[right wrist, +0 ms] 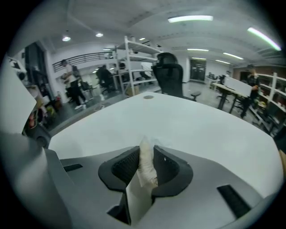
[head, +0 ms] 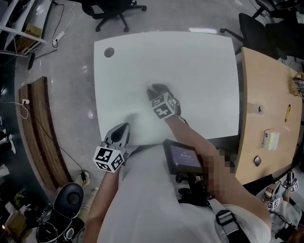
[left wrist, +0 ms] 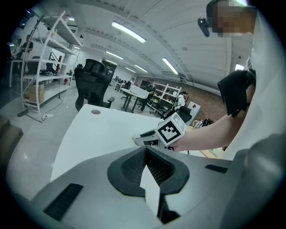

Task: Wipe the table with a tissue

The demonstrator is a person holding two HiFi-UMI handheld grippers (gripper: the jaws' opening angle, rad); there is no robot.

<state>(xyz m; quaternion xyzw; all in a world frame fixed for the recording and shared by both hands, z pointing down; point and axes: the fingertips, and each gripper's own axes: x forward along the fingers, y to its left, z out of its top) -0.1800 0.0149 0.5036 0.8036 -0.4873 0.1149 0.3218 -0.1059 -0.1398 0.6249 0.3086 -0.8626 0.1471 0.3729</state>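
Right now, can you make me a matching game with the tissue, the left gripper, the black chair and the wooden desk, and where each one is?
Things:
1. tissue
2. left gripper
3. black chair
4. wooden desk

Places:
A. on the floor past the white table's far edge
B. pinched between the right gripper's jaws
C. beside the table's right side
D. at the table's near edge, jaws together, nothing in them

Pairs: 1-B, 2-D, 3-A, 4-C.

Tissue [right wrist: 145, 165] in right gripper [head: 156, 89] over table [head: 190, 61] centre, left gripper [head: 121, 129] at edge
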